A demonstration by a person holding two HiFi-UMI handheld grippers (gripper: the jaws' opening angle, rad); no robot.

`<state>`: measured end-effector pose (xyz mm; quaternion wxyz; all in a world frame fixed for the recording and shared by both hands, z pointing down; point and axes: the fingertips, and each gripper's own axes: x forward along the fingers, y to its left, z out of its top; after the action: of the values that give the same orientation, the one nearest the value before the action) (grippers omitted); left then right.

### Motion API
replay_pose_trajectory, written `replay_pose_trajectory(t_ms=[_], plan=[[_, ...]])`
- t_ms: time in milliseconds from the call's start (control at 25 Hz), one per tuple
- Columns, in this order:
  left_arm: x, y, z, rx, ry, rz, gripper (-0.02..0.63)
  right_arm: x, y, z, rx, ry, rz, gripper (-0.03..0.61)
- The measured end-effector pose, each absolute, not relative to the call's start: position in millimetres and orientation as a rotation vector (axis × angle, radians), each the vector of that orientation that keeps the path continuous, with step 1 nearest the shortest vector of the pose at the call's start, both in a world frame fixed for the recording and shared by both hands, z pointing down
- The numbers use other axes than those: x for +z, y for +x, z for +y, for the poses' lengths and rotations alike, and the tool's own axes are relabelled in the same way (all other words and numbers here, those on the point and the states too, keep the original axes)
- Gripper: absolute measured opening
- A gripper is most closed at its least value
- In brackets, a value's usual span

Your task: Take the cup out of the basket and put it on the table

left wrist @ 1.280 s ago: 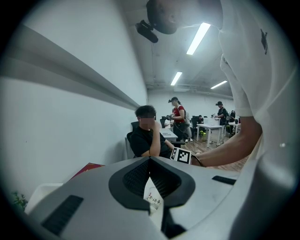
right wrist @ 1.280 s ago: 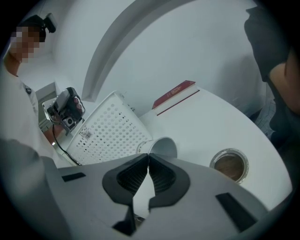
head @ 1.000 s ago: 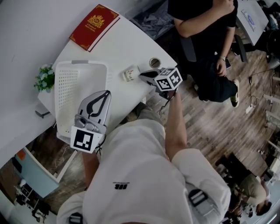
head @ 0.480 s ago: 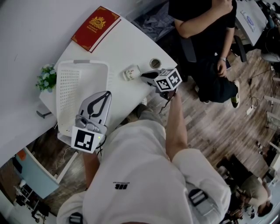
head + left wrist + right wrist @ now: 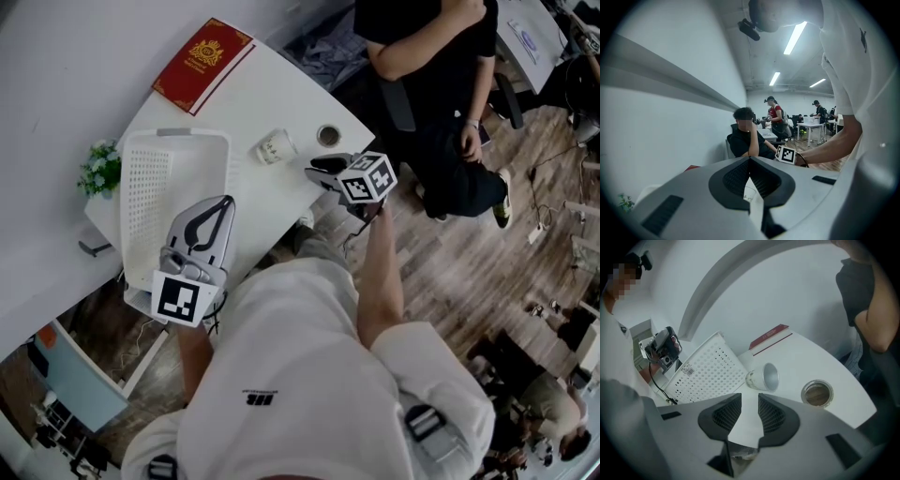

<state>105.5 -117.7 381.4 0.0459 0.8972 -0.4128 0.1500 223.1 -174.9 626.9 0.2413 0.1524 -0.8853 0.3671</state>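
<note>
The white cup (image 5: 274,146) lies on its side on the white table (image 5: 234,103), just right of the white perforated basket (image 5: 169,202). In the right gripper view the cup (image 5: 764,377) lies with its mouth toward the camera, beyond the jaws. My right gripper (image 5: 319,170) hovers near the table's right edge, a little apart from the cup; its jaws are opening with nothing between them (image 5: 750,408). My left gripper (image 5: 223,202) sits over the basket's near right rim, its jaws shut (image 5: 749,161) and holding nothing.
A red book (image 5: 202,60) lies at the table's far end. A roll of tape (image 5: 329,135) sits near the right edge, close to the cup. A small green plant (image 5: 97,169) stands left of the basket. A seated person (image 5: 431,56) is just beyond the table.
The right gripper has let go of the cup and drawn back toward the table edge, its jaws parting. The cup now lies free on the table. The left gripper has not moved.
</note>
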Motion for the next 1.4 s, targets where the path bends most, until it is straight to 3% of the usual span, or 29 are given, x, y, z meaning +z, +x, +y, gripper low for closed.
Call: replay_pose_trajectory(t_ms=[320, 520, 920, 1400], plan=[[369.1, 103.3, -108.7, 0.374, 2.744, -1.285, 0.009, 531.2, 221.9, -163.4, 0.64, 0.61, -2.652, 0.09], [354.1, 103.5, -99.8, 0.299, 2.755, -1.308, 0.009, 446.1, 200.1, -142.3, 0.388, 0.659, -2.811, 0.036], [328.0, 94.9, -80.6, 0.13, 2.824, -1.242, 0.009, 309.4, 175.3, -105.9, 0.038, 0.792, -3.063, 0.014], [321.9, 94.7, -66.1, 0.063, 2.909, -1.08, 0.009, 314.6, 156.6, -70.1, 0.01, 0.855, -2.995, 0.012]])
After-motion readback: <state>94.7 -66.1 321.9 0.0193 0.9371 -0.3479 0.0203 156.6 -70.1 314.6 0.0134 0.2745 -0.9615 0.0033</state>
